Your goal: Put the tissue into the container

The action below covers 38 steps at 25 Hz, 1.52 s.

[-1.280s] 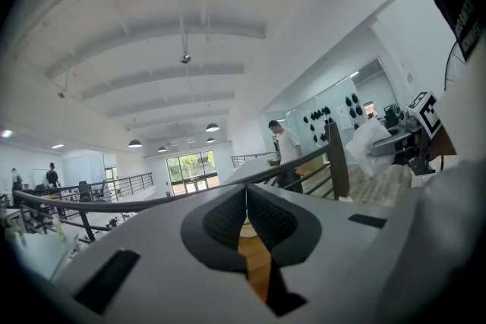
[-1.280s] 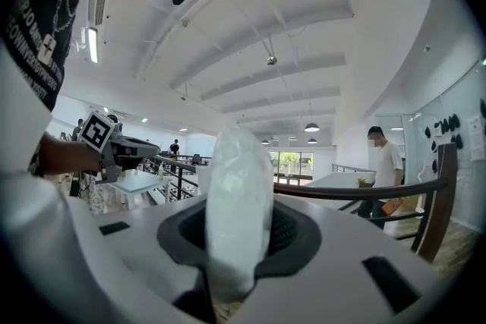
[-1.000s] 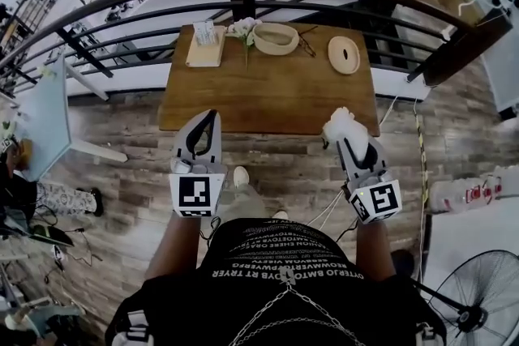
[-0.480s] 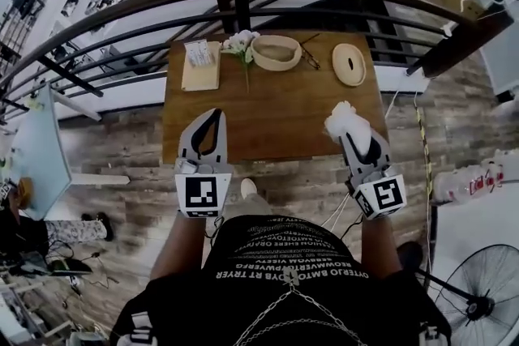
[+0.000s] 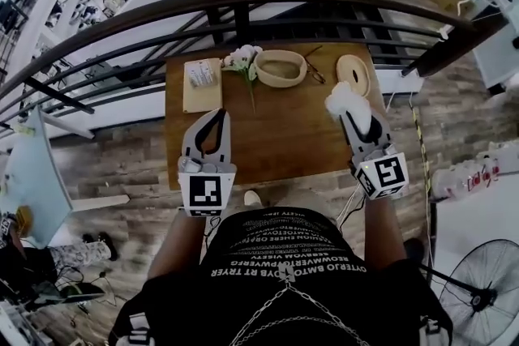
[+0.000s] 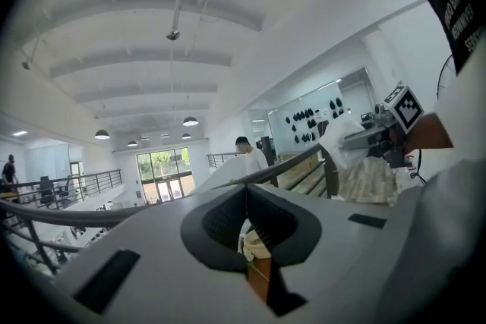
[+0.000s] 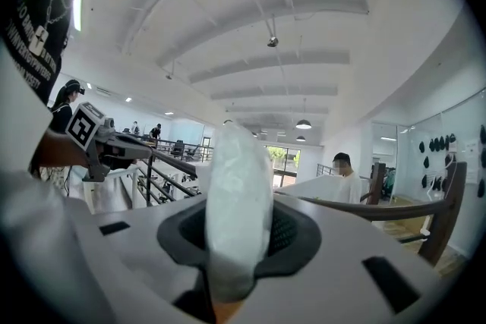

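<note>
Over the far right of the brown wooden counter [image 5: 280, 134], the right tongs [image 5: 350, 114] sit further in than a sec ago, when they hung at its near edge. They've carried fwd w/ the crumpled white tissue [image 5: 340, 96] clamped between them, and it is now just beside the round slotted wooden lid [image 5: 353, 74]. The left tongs [image 5: 216, 120] are closed together, empty, over the near left. The tissue isn't in yet. The oval pale wooden container [image 5: 280, 68] lies to its left, so the approach is prob. well along, w/ a leftward carry still needed.
</note>
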### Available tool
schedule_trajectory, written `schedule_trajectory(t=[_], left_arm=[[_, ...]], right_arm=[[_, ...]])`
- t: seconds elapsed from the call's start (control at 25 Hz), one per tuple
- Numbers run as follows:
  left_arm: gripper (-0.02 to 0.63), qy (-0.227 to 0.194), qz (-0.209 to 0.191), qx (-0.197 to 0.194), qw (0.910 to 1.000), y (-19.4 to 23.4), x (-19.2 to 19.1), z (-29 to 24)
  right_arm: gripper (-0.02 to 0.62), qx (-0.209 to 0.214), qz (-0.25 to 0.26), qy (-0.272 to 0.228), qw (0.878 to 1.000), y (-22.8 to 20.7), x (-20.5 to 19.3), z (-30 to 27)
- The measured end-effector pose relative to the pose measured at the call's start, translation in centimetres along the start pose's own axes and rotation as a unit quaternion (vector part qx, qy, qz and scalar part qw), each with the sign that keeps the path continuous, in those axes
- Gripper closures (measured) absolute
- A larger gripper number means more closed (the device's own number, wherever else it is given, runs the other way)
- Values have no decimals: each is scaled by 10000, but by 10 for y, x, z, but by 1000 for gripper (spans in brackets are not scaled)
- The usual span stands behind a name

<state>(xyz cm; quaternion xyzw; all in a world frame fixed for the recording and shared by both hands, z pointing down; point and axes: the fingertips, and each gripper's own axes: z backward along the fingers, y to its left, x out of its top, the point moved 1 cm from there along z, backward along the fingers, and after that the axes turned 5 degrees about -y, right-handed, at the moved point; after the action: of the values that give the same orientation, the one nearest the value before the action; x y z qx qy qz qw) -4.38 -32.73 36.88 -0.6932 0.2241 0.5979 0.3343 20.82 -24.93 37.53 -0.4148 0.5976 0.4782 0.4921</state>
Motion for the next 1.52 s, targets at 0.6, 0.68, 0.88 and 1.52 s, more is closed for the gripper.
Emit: schedule_trajectory(t=[0.6,0.68,0.88,1.52], left_arm=[[578,300,57,240,9992,39,-27,-103],[578,402,85,308,9987,41,-34,-114],[578,487,210,442,9976,37,-54,-157],[578,1360,384,748,9871,41,-113,-155]], right_arm=[[476,664,-328,794,9941,-63,-109,-164],[476,825,-369,937,9915,-66,-130,-183],[476,1251,-336,1287,9832,-79,-189,-238],[476,2392,-151,3387,9098,-17,-369,-327]])
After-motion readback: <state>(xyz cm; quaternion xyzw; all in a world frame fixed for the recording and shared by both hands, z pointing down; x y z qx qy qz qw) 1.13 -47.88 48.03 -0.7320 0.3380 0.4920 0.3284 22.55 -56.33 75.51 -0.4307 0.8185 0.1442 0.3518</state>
